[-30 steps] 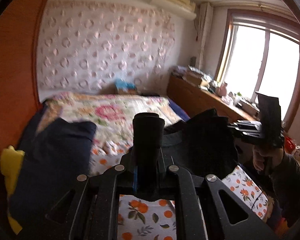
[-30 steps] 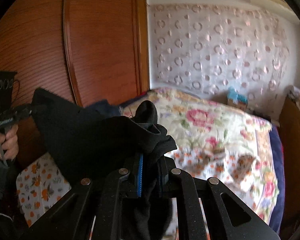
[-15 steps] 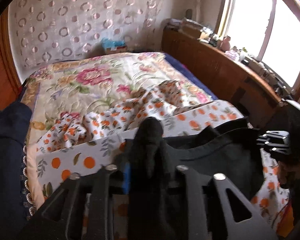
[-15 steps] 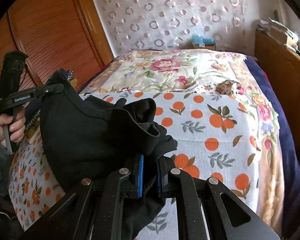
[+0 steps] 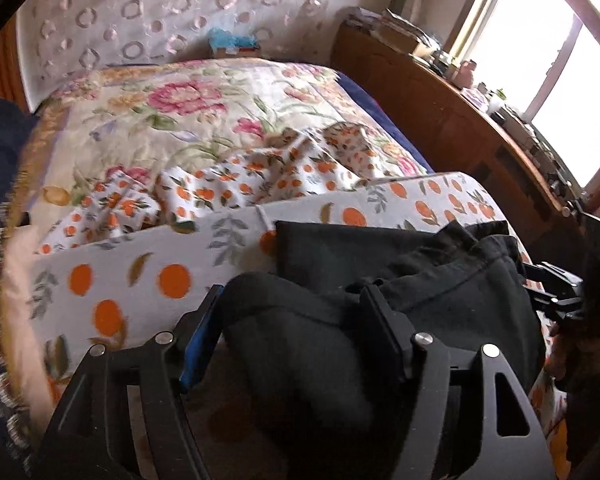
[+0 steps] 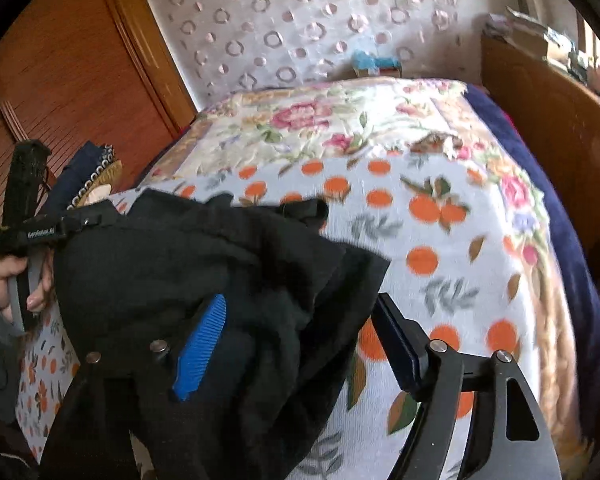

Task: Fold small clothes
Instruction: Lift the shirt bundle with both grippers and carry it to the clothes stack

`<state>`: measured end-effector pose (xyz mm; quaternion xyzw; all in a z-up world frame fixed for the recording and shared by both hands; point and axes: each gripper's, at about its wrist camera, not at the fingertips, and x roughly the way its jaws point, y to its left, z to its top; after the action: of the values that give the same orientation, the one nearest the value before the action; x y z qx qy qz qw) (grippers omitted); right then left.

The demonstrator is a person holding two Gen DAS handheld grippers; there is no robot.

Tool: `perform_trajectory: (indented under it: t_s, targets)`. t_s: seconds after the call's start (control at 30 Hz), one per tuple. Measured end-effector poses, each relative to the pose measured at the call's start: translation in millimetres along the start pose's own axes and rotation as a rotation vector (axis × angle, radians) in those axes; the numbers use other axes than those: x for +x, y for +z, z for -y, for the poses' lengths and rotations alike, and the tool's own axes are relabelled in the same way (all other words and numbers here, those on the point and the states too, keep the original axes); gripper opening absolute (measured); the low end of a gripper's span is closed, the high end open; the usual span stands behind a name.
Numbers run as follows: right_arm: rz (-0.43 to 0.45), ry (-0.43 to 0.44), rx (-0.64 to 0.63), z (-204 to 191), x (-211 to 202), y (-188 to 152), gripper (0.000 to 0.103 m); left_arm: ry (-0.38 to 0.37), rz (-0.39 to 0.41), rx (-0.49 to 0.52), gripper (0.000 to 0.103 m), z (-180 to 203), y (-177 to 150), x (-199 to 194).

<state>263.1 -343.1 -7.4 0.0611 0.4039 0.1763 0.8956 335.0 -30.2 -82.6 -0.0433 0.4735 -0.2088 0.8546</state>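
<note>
Black garment (image 5: 400, 280) is now laid at the near edge of the orange-print sheet (image 5: 148, 256), lowered from mid-air. Left gripper (image 5: 296, 344) and right gripper (image 6: 300, 344) jaws are opening; cloth is released, draped between them. Folding can begin.

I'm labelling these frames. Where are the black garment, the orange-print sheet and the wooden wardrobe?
black garment (image 5: 440, 280), left wrist view, upper fold
orange-print sheet (image 6: 440, 248), right wrist view, bare middle
wooden wardrobe (image 6: 80, 72), right wrist view, door panel
</note>
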Motion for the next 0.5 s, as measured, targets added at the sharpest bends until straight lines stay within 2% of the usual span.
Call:
perform_trajectory:
  t_s: [0.27,0.33,0.37,0.4,0.43,0.47,0.5]
  targets:
    - [0.003,0.053,-0.011,-6.7,6.6,3.0,0.079,-0.005,-0.041,0.062,0.069,11.8,9.9,12.9]
    - [-0.001,0.074,-0.019,-7.1,9.3,3.2,0.07,-0.037,-0.064,0.071,0.047,15.3,14.4,16.2]
    - [-0.008,0.092,-0.03,-8.8,9.9,3.0,0.057,-0.04,-0.071,0.071,0.04,15.4,15.8,17.0]
    - [-0.016,0.105,-0.042,-11.3,9.8,2.7,0.042,-0.033,-0.081,0.073,0.02,15.7,17.3,18.4]
    - [-0.023,0.121,-0.053,-12.0,12.4,2.6,0.035,-0.045,-0.094,0.075,0.011,15.9,17.8,19.5]
    - [-0.024,0.133,-0.063,-12.8,13.1,2.7,0.024,-0.055,-0.093,0.078,0.011,16.1,17.6,18.2]
    - [-0.02,0.135,-0.08,-14.1,12.5,2.7,0.019,-0.058,-0.087,0.086,0.01,16.9,16.7,15.8]
